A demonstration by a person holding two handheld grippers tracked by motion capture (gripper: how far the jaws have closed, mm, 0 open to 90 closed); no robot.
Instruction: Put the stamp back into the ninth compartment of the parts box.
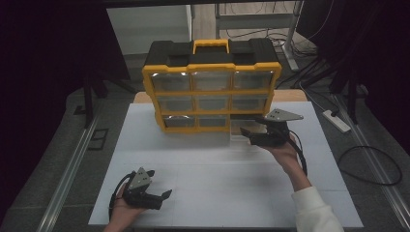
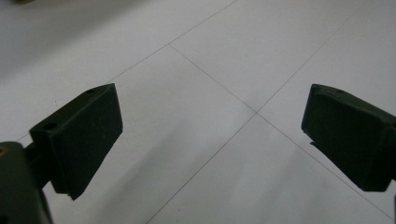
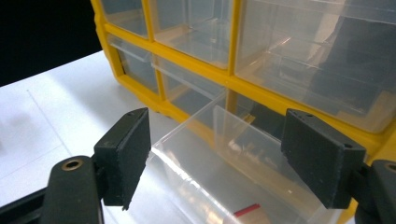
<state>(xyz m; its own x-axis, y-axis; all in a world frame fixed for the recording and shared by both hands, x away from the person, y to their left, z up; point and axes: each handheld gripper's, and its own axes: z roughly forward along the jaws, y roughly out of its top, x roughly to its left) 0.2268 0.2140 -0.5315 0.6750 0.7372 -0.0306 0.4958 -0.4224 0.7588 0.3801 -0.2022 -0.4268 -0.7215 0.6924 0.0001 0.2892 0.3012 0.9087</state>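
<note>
Right gripper view looks along the right gripper [image 3: 215,158], whose 2 black jaws stand spread wide, gripping nothing, one on each side of a clear plastic drawer [image 3: 233,163] pulled partway out of the bottom-right slot of a yellow-framed, black-topped organiser cabinet [image 3: 233,74]. A small red item [image 3: 246,209] lies on the drawer's floor, and some pale bits sit farther back, too blurred to name. From the high view, the right gripper [image 1: 251,134] sits at that same corner of the cabinet [image 1: 211,89], which stands upright at the far middle of the white tabletop [image 1: 212,164] and shows 9 clear-fronted drawers in 3 rows. The left gripper [image 1: 162,195] rests low near the table's near-left edge, well apart from the cabinet, its jaws likewise parted and empty.

The drawer looks light, thin-walled, stiff and smooth, so probably slippery and apt to flex or crack under a hard squeeze. A sensible hold would be across its front lip or the 2 side walls, closing gently; the cabinet itself looks heavy enough to stay put.
</note>
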